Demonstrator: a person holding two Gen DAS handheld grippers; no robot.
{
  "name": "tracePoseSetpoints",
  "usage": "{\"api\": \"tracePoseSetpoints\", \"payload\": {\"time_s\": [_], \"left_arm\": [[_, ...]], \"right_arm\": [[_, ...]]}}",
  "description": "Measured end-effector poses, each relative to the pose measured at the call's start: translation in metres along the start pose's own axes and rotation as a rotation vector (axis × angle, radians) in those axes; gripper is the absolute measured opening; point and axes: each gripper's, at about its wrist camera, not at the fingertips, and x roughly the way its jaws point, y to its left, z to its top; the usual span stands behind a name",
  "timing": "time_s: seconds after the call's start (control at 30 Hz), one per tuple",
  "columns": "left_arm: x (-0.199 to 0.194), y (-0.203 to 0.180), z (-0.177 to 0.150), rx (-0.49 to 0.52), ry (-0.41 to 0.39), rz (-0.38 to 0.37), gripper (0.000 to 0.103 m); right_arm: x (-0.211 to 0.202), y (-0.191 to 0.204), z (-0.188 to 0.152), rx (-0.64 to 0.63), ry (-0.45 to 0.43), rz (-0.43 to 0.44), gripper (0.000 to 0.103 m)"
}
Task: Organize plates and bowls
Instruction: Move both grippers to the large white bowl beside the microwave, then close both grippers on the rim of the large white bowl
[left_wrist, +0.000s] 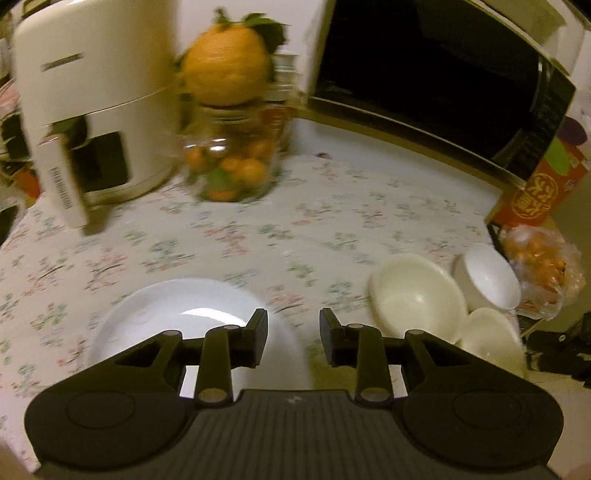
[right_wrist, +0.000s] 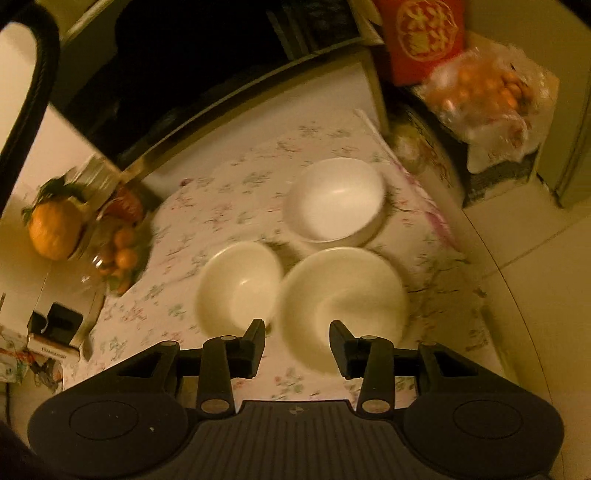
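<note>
**Both grippers empty above the crockery, first pick still to make**

The left gripper (left_wrist: 293, 338) hangs with its jaws apart and nothing between them, just above the near rim of a white plate (left_wrist: 177, 317) lying flat on the floral worktop (left_wrist: 258, 236). Off to its right three white bowls sit bunched at the worktop's edge. In the right wrist view the right gripper (right_wrist: 297, 349) is likewise spread wide and holds nothing; it hovers over the near rim of the large bowl (right_wrist: 343, 288), with the smaller bowl (right_wrist: 238, 284) just beside it on the left and the far bowl (right_wrist: 336, 199) behind. The rims look close or touching, though motion blur keeps me from saying which.

The step in hand appears to be the first grasp, probably nesting bowls. To do it well, the right gripper should come down so one finger goes inside the large bowl's wall and the other outside, pinching the near rim, not the rounded body, which would likely slip. Lift straight up before moving sideways, so the neighbours are not dragged towards the edge. The plate lies flat, so the left gripper would need its lower finger worked under the rim; steadying it first seems wise. A jar of oranges (left_wrist: 231, 170) and a microwave (left_wrist: 436, 85) stand well clear behind.
</note>
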Motion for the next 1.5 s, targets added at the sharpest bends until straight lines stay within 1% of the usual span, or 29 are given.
{"api": "tracePoseSetpoints", "payload": {"time_s": [0.13,0.2,0.23,0.3,0.4,0.63,0.7,0.8,0.9,1.03,1.17,1.33,1.37,1.4,1.47,1.5], "left_arm": [[0.014,-0.029,0.01,0.031,-0.007,-0.024,0.033],[0.023,-0.044,0.015,0.035,0.001,-0.039,0.036],[0.028,-0.051,0.017,0.035,0.007,-0.047,0.037],[0.038,-0.063,0.021,0.021,0.019,-0.076,0.043],[0.048,-0.081,0.028,0.02,0.023,-0.102,0.051],[0.069,-0.121,0.038,0.091,0.01,-0.126,0.061],[0.075,-0.13,0.04,0.115,0.006,-0.131,0.064],[0.085,-0.141,0.042,0.151,0.011,-0.145,0.067],[0.094,-0.149,0.043,0.174,0.02,-0.151,0.068],[0.104,-0.154,0.042,0.184,0.031,-0.145,0.068],[0.111,-0.156,0.044,0.187,0.041,-0.148,0.068],[0.116,-0.159,0.046,0.206,0.041,-0.148,0.063],[0.118,-0.16,0.047,0.206,0.043,-0.145,0.06],[0.12,-0.16,0.047,0.204,0.048,-0.145,0.058],[0.125,-0.16,0.047,0.199,0.057,-0.149,0.057],[0.126,-0.16,0.047,0.199,0.062,-0.152,0.055]], "right_arm": [[0.01,-0.021,0.019,0.017,0.014,-0.02,0.04],[0.011,-0.03,0.027,0.023,0.0,-0.026,0.04],[0.011,-0.034,0.031,0.04,-0.013,-0.022,0.04],[0.01,-0.047,0.038,0.104,-0.04,-0.007,0.041],[0.015,-0.062,0.045,0.178,-0.045,0.02,0.042],[0.025,-0.073,0.059,0.243,-0.078,0.043,0.042],[0.031,-0.075,0.062,0.249,-0.074,0.05,0.042],[0.039,-0.076,0.066,0.241,-0.071,0.037,0.042],[0.046,-0.078,0.069,0.248,-0.066,0.026,0.042],[0.053,-0.078,0.073,0.219,-0.074,0.004,0.042],[0.055,-0.073,0.076,0.192,-0.083,0.01,0.042],[0.061,-0.059,0.077,0.127,-0.086,-0.009,0.042],[0.063,-0.056,0.077,0.118,-0.086,-0.016,0.042],[0.065,-0.054,0.077,0.114,-0.084,-0.022,0.041],[0.069,-0.052,0.078,0.113,-0.079,-0.028,0.04],[0.071,-0.051,0.078,0.112,-0.077,-0.031,0.04]]}}
